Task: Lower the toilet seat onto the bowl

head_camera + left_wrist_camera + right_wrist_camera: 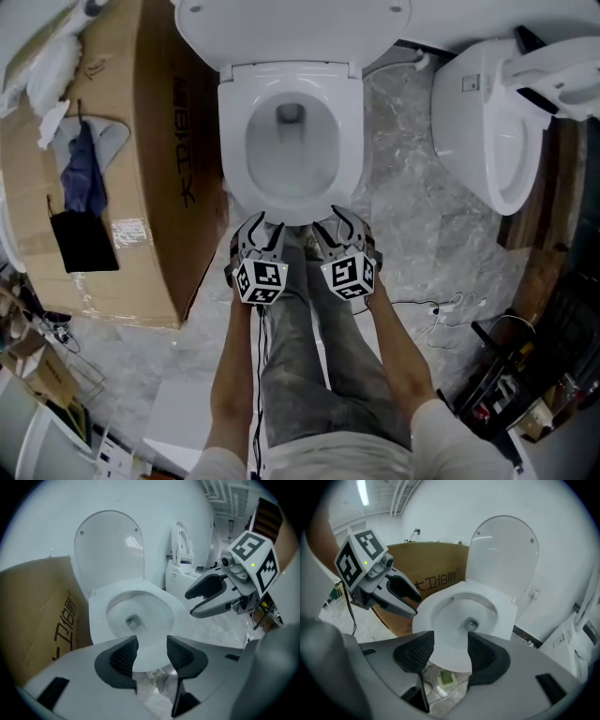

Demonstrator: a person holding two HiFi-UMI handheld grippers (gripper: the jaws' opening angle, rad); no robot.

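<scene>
Toilet seat [234,150], apparently already flat on the bowl [291,155] just ahead of the left gripper [265,225] and right gripper [333,225], looks stiff, smooth and hinged, best taken by its front edge; both grippers' jaws are parted and empty.

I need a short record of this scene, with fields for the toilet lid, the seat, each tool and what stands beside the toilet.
lid: upright behind the bowl
seat: appears to lie flat on the bowl
left tool: jaws apart, nothing between them, in front of the bowl
right tool: jaws apart, nothing between them, beside the left tool
beside left tool's side: cardboard box
beside right tool's side: second toilet
</scene>
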